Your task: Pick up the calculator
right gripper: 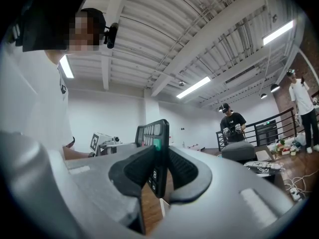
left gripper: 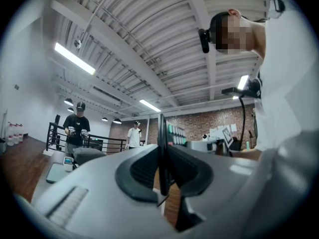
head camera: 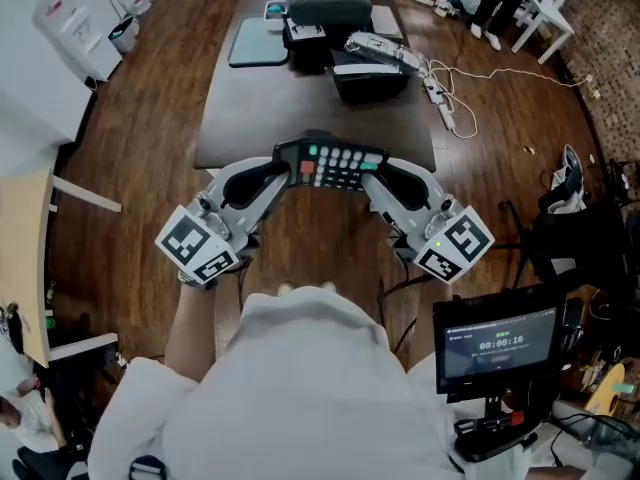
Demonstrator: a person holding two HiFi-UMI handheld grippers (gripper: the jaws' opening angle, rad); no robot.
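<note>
The calculator point(head camera: 335, 165) sits at the centre of the head view, a black body with pale and green keys and one red key near its left end. It is held between two claws that close in from either side. The left gripper point(head camera: 288, 171) is clenched on its left end and the right gripper point(head camera: 372, 175) on its right end. Their marker cubes point(head camera: 197, 245) point back toward the lower part of the frame, on either side of the person's white shirt.

In the left gripper view the calculator point(left gripper: 162, 151) appears edge-on as a thin dark slab standing upright in the middle of the frame, with the ribbed pads point(left gripper: 144, 171) pressed against both of its faces. In the right gripper view the calculator point(right gripper: 155, 148) shows its keypad at a slant (a green key catches the light near the top), and it is pinched the same way between that claw's pads point(right gripper: 182, 169).

In the head view the calculator overlaps the near edge of a dark table point(head camera: 290, 108) that runs toward the top of the frame. At the table's far end are a black bag point(head camera: 325, 3) and a teal mat point(head camera: 258, 43). A white power strip point(head camera: 445, 108) with its cable lies on the wooden floor point(head camera: 150, 138) at the upper right. A lit screen point(head camera: 497, 346) stands at the lower right.
</note>
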